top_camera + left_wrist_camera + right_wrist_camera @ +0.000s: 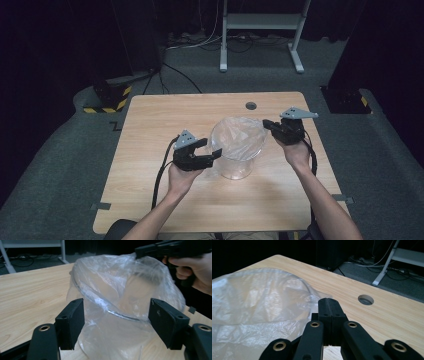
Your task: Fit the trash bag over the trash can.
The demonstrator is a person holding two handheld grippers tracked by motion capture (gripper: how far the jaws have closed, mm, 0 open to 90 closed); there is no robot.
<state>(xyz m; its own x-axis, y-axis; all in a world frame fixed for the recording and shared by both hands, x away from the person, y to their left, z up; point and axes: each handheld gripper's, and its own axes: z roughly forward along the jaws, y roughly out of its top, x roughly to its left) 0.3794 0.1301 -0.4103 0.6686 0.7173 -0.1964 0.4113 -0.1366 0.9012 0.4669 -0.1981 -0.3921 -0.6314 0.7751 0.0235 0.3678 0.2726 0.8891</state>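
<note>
A clear plastic bag point(237, 135) lines a clear round tub point(236, 169) in the middle of the wooden table point(160, 115). The bag's crumpled top point(112, 277) drapes over the tub's rim point(110, 311). My left gripper point(210, 148) is at the tub's left side, open. Its pads point(72, 320) stand either side of the bag and rim without pressing on them. At the bag's far right edge my right gripper point(266, 123) is shut, and its closed jaws point(329, 302) pinch the film point(249, 297) there. The left gripper view has the right gripper point(140, 252) holding the bag's raised edge.
A round cable hole point(251, 106) is in the table behind the tub. On the carpet beyond stand a white metal frame point(260, 22), loose cables and a black base with yellow-black stripes point(107, 100). Bare tabletop lies at the left and the front.
</note>
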